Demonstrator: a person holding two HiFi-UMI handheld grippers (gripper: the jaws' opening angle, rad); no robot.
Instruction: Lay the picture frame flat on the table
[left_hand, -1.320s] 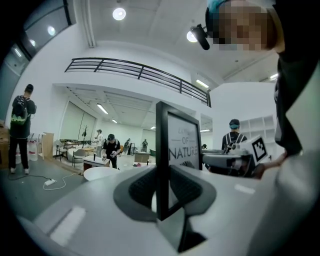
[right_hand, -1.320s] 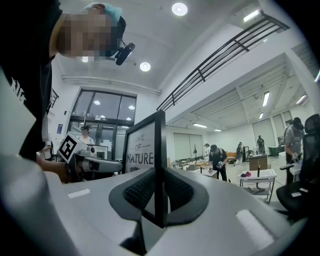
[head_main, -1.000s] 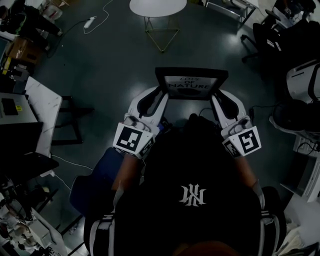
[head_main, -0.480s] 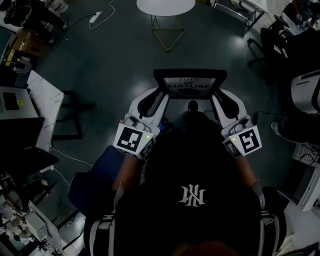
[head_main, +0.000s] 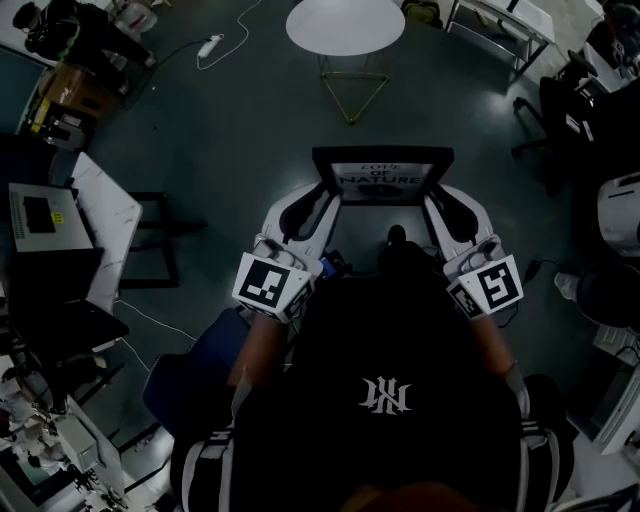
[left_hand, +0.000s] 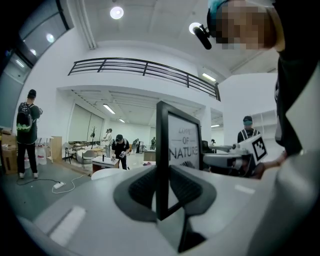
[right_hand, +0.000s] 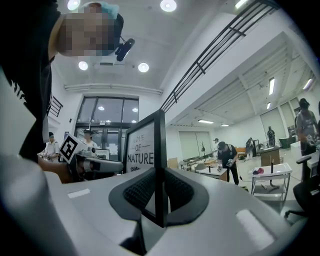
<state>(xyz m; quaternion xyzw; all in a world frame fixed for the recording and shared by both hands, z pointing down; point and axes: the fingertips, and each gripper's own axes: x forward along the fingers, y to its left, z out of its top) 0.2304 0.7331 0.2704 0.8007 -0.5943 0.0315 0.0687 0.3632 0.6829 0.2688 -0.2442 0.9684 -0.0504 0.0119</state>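
The dark floor (head_main: 230, 130) fills most of the head view, with the person's black top (head_main: 385, 390) covering the near part. A round white table (head_main: 345, 25) stands at the far edge, well apart from everything in hand. The picture frame (head_main: 382, 178), black-bordered and printed "OF NATURE", is up in the air in front of the person, on no table, its face turned toward them. The left gripper (head_main: 322, 195) has its jaws closed on the frame's left edge, and the right gripper (head_main: 437, 195) has its jaws clamped on the right edge.
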